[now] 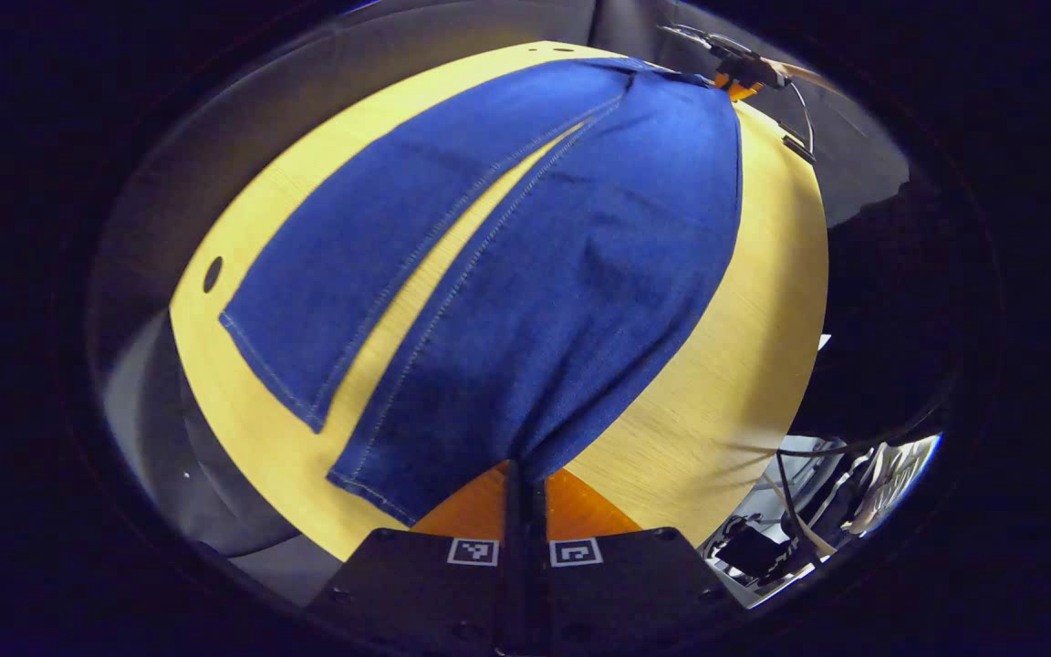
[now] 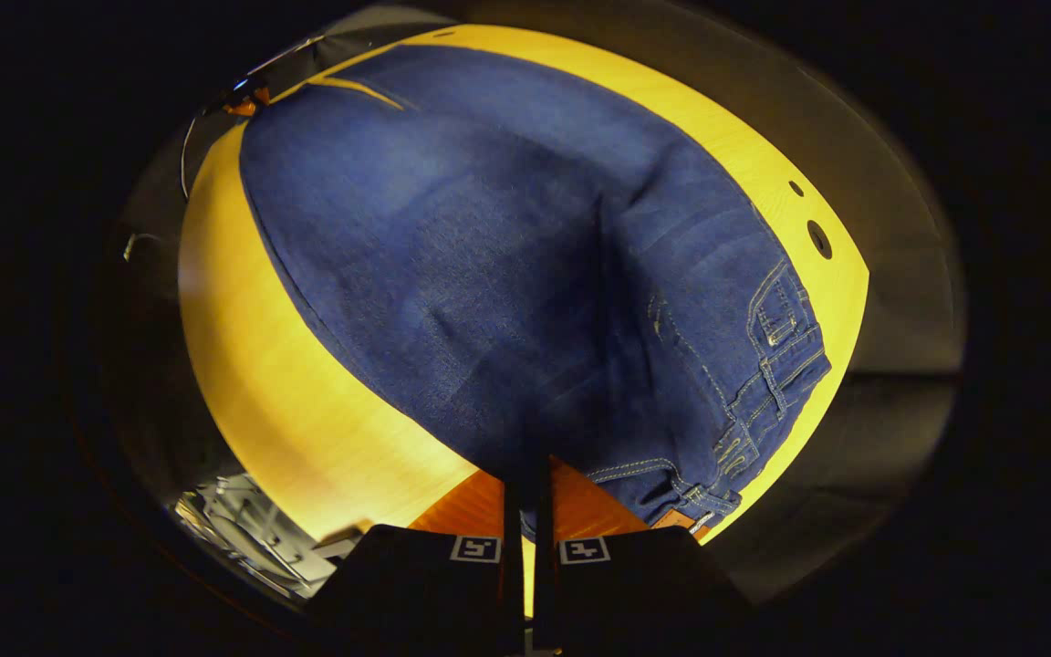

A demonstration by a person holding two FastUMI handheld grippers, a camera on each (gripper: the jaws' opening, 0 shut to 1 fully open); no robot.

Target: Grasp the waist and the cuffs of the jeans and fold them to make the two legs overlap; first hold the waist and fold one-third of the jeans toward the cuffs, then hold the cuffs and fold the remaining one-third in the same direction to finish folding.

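The jeans [image 1: 525,274] lie spread flat on the tabletop [image 1: 726,383], legs apart with a strip of wood showing between them. In the left gripper view, the left gripper [image 1: 525,479] has its fingers closed together on the hem of the nearer leg's cuff [image 1: 452,474], which rises slightly from the wood; the other cuff [image 1: 275,379] lies flat, up and to the left of the fingers. In the right gripper view, the right gripper [image 2: 527,474] has its fingers pinched nearly together on the denim edge beside the waist [image 2: 763,401], whose belt loops run off to the right of the fingers. The right gripper [image 1: 744,73] also shows far beyond the left fingers.
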